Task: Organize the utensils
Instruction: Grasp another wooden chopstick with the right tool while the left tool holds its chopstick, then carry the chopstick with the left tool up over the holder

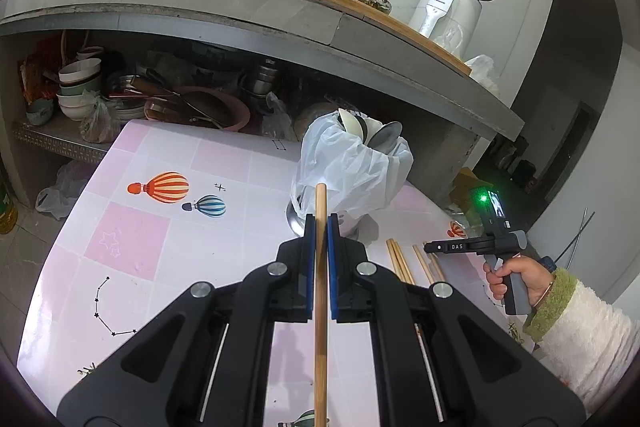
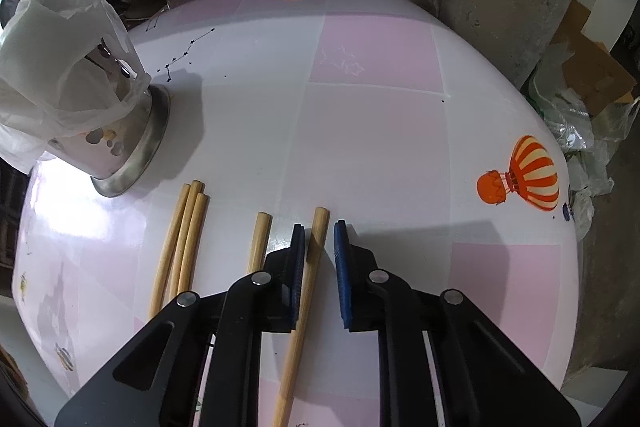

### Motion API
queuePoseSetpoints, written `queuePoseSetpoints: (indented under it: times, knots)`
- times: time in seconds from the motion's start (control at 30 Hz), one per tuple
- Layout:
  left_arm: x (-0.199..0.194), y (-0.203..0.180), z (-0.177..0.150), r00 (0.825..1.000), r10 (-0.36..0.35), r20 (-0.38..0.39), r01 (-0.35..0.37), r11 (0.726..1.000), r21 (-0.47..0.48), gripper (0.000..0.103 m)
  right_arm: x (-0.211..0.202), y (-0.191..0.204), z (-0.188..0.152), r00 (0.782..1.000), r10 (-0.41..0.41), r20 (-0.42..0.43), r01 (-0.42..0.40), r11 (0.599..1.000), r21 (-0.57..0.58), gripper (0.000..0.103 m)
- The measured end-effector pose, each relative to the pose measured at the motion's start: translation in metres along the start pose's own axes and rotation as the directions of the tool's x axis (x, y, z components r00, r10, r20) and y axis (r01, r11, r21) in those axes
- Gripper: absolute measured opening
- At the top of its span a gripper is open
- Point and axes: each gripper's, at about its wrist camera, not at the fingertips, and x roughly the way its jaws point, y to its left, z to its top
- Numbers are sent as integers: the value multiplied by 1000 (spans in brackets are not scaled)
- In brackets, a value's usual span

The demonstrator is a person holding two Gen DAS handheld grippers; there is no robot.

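Wooden chopsticks point(image 2: 188, 239), glossy tablecloth point(image 2: 380, 147)

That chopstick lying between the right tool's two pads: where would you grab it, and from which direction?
Best from above, with the pads on its two long sides, near the thicker upper end. The chopstick lies flat on the table, so only its sides offer a pinch. The right tool already straddles it there; the neighbouring chopstick lies just outside the left pad, apart from it.

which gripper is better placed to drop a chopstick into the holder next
Left, probably. The left gripper is already shut on a chopstick that points toward the metal holder. The right gripper only straddles another chopstick lying on the table, pads not yet pressing.
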Motion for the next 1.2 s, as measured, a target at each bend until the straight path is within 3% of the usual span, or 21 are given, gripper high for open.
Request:
queuePoseSetpoints:
  times: [0.3, 0.57, 0.73, 0.93, 1.2]
  knots:
    - [2, 0, 0, 1000, -1, -1, 1, 1000, 0, 5, -1, 0, -1, 1000, -19, 24, 19, 1000, 4, 7]
    - [2, -3, 2, 1000, -6, 5, 6, 1000, 4, 5, -55, -6, -8, 987, 25, 161, -31, 999, 38, 7]
    - [-1, -4, 2, 1000, -12, 11, 12, 1000, 8, 5, -116, -5, -31, 955, 45, 292, -54, 998, 25, 7]
    - [-9, -7, 2, 1000, -17, 22, 17, 1000, 21, 5, -190, 1, -78, 897, 53, 438, -55, 998, -8, 7]
    - [-29, -17, 9, 997, -40, 59, 37, 998, 44, 5, -244, -3, -129, 828, 98, 552, -130, 991, 18, 7]
